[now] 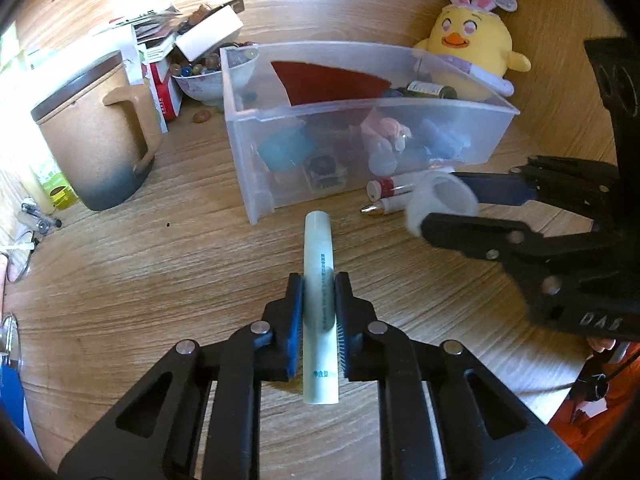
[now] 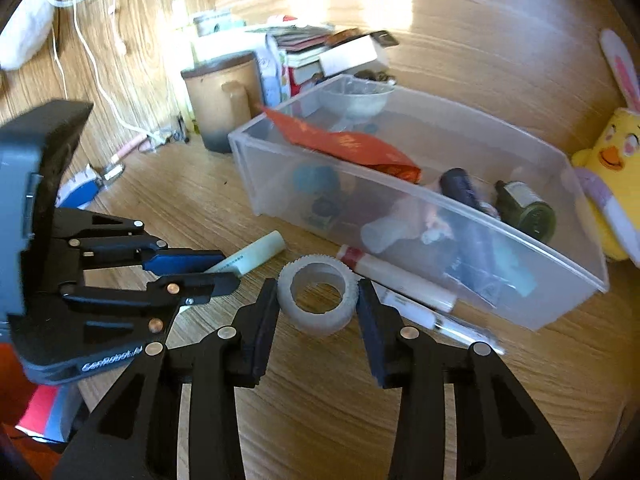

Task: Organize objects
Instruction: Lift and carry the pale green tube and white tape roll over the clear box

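Pale tube (image 1: 319,312) in left gripper (image 1: 319,280)

Both wrist views close, sharing bin (image 1: 360,128)

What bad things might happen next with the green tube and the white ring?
The left gripper pinches the pale green tube near its middle, so a long end sticks out and might bump the clear bin wall on the way in. The right gripper sits around the white tape roll with little gap; the round roll might squirt away. The pens beside it might get knocked and roll.
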{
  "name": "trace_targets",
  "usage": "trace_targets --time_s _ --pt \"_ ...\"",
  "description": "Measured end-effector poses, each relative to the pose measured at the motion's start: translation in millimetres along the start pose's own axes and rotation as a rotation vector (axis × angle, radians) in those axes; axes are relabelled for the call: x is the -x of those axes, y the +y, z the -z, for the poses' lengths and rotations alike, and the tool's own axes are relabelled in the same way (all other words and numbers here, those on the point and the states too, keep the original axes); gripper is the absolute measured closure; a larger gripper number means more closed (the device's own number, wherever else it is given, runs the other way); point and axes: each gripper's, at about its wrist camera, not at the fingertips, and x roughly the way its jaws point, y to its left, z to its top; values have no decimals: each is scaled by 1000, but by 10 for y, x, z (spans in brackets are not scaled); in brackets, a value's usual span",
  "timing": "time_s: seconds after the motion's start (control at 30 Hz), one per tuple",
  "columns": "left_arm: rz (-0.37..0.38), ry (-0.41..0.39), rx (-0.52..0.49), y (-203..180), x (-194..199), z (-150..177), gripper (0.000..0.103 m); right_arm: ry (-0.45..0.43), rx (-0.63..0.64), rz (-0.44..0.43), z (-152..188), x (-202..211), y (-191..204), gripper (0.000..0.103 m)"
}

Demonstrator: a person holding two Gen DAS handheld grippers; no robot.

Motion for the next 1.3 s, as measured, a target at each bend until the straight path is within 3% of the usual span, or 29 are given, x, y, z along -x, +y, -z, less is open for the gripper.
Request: trace_targets --time_s 0.47,0.9,1.13,1.3 --pt "-11 -104 49 -28 398 -30 88 -76 -73 -14 38 277 -140 67" --pt "76 -198 31 -255 631 -273 88 -131 -101 -3 39 505 -287 67" --pt "109 -241 -1 -411 629 -506 88 -161 -110 13 -4 619 -391 67" --pt "122 -224 -4 -411 472 -675 88 -168 -123 22 -42 626 -471 67"
